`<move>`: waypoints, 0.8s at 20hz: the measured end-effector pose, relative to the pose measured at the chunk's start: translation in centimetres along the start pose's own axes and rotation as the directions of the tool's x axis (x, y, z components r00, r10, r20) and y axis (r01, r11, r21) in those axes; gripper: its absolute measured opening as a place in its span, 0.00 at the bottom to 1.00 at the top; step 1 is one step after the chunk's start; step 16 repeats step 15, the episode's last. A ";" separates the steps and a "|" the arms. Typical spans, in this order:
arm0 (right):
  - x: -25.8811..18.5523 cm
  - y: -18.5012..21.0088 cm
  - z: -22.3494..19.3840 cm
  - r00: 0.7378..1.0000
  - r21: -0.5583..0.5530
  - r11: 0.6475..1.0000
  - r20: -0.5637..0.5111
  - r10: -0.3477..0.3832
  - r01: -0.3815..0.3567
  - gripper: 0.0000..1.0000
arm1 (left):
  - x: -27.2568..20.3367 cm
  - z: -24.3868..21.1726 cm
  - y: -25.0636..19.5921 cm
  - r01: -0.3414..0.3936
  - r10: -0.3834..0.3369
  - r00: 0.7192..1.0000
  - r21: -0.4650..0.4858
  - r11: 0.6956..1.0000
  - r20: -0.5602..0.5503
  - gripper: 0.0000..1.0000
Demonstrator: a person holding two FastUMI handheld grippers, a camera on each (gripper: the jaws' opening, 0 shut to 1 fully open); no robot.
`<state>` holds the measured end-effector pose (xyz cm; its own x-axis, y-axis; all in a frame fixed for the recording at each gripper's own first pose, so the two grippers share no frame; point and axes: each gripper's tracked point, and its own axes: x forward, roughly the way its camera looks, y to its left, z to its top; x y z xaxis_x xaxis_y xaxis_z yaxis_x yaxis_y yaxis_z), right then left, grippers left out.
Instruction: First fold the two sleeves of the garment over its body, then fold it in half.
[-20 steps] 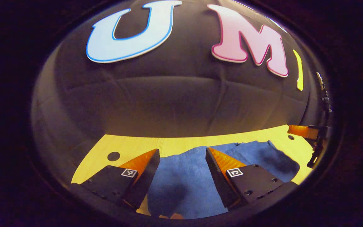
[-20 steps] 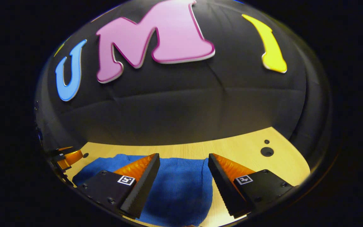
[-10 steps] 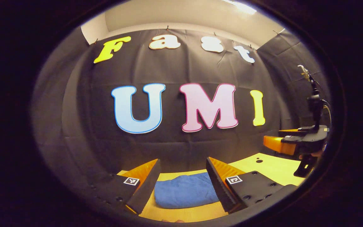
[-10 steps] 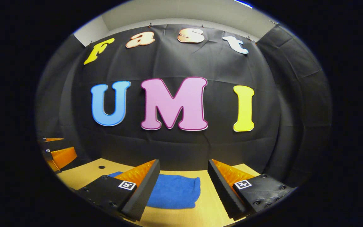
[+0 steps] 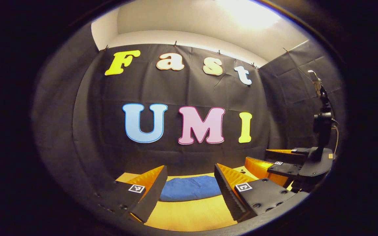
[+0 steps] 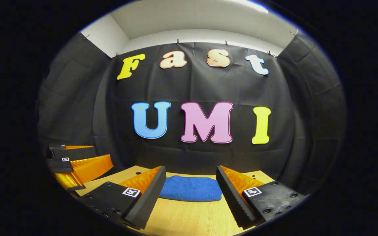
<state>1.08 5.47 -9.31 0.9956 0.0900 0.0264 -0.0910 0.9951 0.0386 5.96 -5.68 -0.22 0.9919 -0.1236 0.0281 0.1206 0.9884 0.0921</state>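
Ahead, the blue garment lies folded into a soft, knitted-looking bundle on the pale wood-grain table, beyond both sets of fingertips and touching neither. Both the left gripper and right gripper stand wide apart and hold nothing, their ridged wedge-shaped fingers framing the bundle.

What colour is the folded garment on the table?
Plain blue garment, no pattern; clearest in the right gripper view.
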 end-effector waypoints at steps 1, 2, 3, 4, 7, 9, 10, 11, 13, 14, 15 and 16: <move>-0.6 0.4 0.6 1.000 0.009 1.000 0.014 0.002 -0.002 0.98 | -0.3 0.5 0.0 -0.002 0.002 1.000 0.015 1.000 0.010 0.82; -1.1 0.6 1.3 1.000 0.018 1.000 0.030 0.001 -0.002 0.98 | -0.7 1.1 0.0 -0.003 0.003 1.000 0.019 1.000 0.023 0.82; -1.5 0.6 1.9 0.999 0.019 1.000 0.044 0.001 -0.002 0.98 | -1.2 1.6 0.5 -0.013 0.012 0.999 0.020 1.000 0.037 0.82; -1.8 0.4 2.3 0.999 0.010 1.000 0.050 -0.004 0.003 0.98 | -2.0 1.7 1.3 -0.027 0.026 0.999 0.018 0.999 0.047 0.82; -2.3 -0.3 2.4 0.999 -0.004 1.000 0.043 -0.015 0.016 0.98 | -2.7 2.1 2.2 -0.062 0.062 0.997 0.012 0.998 0.047 0.82; -2.5 -0.8 2.8 0.998 0.013 0.999 0.045 -0.033 0.032 0.98 | -3.0 2.3 2.5 -0.065 0.064 0.997 0.004 0.998 0.052 0.82; -2.7 -1.0 2.8 0.998 0.016 0.999 0.043 -0.041 0.041 0.98 | -3.1 2.2 2.8 -0.066 0.066 0.997 0.005 0.998 0.051 0.82; -2.7 -1.2 2.8 0.998 0.013 0.999 0.037 -0.050 0.050 0.98 | -3.2 2.2 3.1 -0.068 0.067 0.997 0.006 0.998 0.049 0.84; -2.9 -1.4 3.0 0.997 0.001 0.998 0.039 -0.059 0.059 0.98 | -3.3 1.9 3.5 -0.074 0.074 0.996 0.000 0.997 0.042 0.82; -3.0 -1.7 3.1 0.997 -0.001 0.998 0.040 -0.066 0.066 0.98 | -3.4 1.6 3.6 -0.073 0.073 0.997 -0.004 0.997 0.033 0.80; -3.1 -1.7 3.2 0.997 -0.001 0.998 0.042 -0.070 0.070 0.98 | -3.3 1.4 3.7 -0.074 0.074 0.997 -0.007 0.997 0.025 0.80; -3.1 -1.7 3.2 0.997 -0.001 0.998 0.042 -0.070 0.070 0.98 | -3.3 1.4 3.7 -0.074 0.074 0.997 -0.007 0.997 0.025 0.80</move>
